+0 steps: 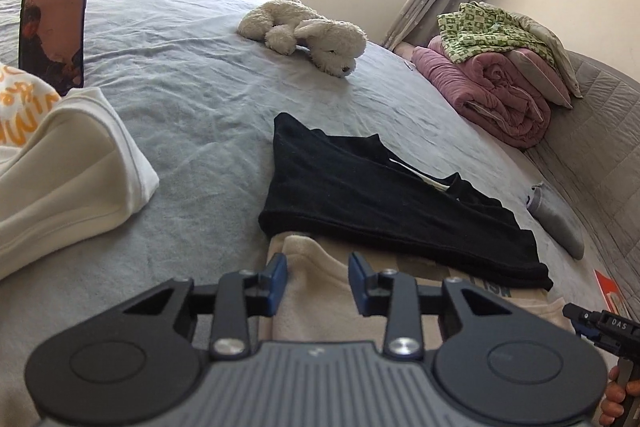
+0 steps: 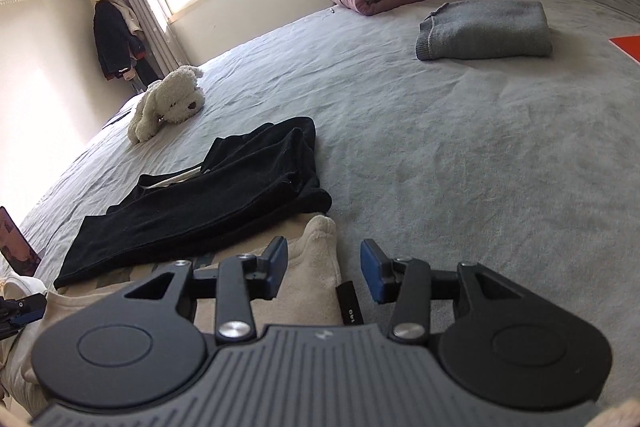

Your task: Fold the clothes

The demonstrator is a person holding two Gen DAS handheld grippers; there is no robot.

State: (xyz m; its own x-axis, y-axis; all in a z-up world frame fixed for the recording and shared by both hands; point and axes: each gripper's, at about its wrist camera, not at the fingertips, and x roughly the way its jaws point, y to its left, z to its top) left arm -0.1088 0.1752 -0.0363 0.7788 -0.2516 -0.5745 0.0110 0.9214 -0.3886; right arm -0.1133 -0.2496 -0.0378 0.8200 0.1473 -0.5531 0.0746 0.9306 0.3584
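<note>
A beige garment [image 1: 320, 291] lies on the grey bed sheet [image 1: 180, 87] right under both grippers, and it also shows in the right wrist view [image 2: 316, 267]. A folded black garment [image 1: 384, 199] lies across its far part, also seen in the right wrist view [image 2: 208, 203]. My left gripper [image 1: 318, 279] is open, its jaws over the beige garment's left edge. My right gripper [image 2: 324, 267] is open over the beige garment's right edge. Neither holds anything. A white garment with orange print [image 1: 68, 163] lies at the left.
A white plush dog [image 1: 308, 35] lies mid-bed. Rolled pink bedding [image 1: 492, 95] and a green patterned cloth [image 1: 488, 31] sit by the headboard. A folded grey garment [image 2: 484, 31] lies to the right. A phone [image 1: 54, 15] stands at the left. An orange object [image 2: 628, 45] is at the far right.
</note>
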